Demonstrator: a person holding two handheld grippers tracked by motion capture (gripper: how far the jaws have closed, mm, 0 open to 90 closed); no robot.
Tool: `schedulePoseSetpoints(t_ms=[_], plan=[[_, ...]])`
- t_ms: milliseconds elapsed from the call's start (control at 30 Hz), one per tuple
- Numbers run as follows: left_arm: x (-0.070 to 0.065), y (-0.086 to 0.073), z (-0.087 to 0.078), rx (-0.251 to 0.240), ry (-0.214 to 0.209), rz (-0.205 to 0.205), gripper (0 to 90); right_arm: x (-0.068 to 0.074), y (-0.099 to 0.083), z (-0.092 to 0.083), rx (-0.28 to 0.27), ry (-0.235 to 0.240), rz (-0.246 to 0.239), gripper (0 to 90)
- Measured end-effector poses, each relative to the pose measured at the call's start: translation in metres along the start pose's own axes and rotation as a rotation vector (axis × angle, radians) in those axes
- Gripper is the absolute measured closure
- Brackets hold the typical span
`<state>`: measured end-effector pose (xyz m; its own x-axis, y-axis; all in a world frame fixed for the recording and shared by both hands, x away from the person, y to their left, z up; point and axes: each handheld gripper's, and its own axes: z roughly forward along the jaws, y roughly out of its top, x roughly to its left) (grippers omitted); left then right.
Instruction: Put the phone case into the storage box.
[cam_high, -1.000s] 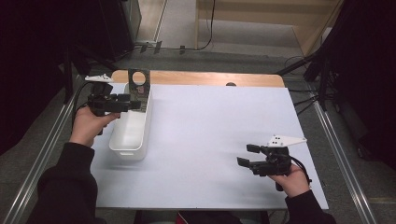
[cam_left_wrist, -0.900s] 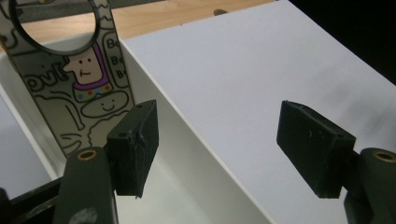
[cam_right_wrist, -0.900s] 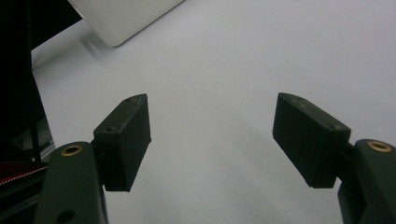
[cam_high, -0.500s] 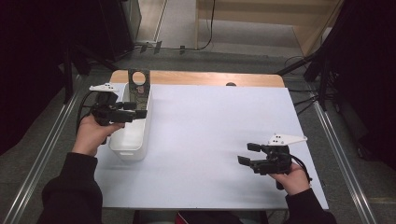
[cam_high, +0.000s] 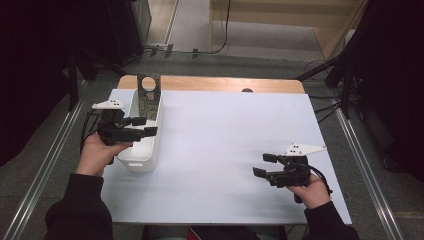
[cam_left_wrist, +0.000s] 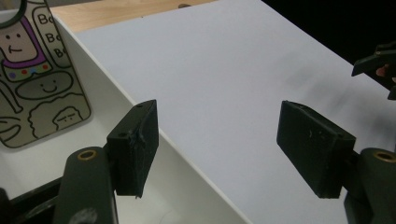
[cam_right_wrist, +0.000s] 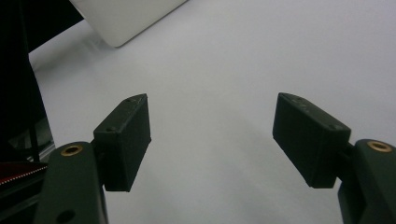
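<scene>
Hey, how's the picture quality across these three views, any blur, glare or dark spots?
High view: the white table is evenly lit, the surroundings fall into near black, and detail is soft. Left gripper view: the phone case in the white bin is sharp, while the left claw up close is slightly soft. Right gripper view: the table looks flat and dim, with no glare, and the right claw is open.

White table (cam_high: 225, 145), white bin (cam_high: 145, 150) on it
</scene>
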<state>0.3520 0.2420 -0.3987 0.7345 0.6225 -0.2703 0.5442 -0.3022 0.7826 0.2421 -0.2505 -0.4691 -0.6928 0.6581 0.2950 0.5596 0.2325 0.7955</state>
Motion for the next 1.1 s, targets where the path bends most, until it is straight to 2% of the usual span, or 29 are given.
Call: schedulePoseSetpoints(t_ms=[200,300,700,1100], plan=[[-0.004,-0.011,0.0,0.006,-0.029,0.004,29.2,0.0,0.0,0.001,0.001,0.003,-0.009,26.7],[-0.009,-0.016,0.0,0.016,-0.019,0.031,29.2,0.001,0.0,0.001,0.005,0.003,-0.009,26.7],[-0.023,-0.027,-0.002,0.012,-0.017,0.068,29.2,0.0,-0.001,0.0,-0.002,0.005,-0.01,26.7],[-0.03,-0.04,-0.006,0.005,-0.009,0.087,29.2,0.001,-0.001,0.0,-0.003,0.008,-0.012,26.7]])
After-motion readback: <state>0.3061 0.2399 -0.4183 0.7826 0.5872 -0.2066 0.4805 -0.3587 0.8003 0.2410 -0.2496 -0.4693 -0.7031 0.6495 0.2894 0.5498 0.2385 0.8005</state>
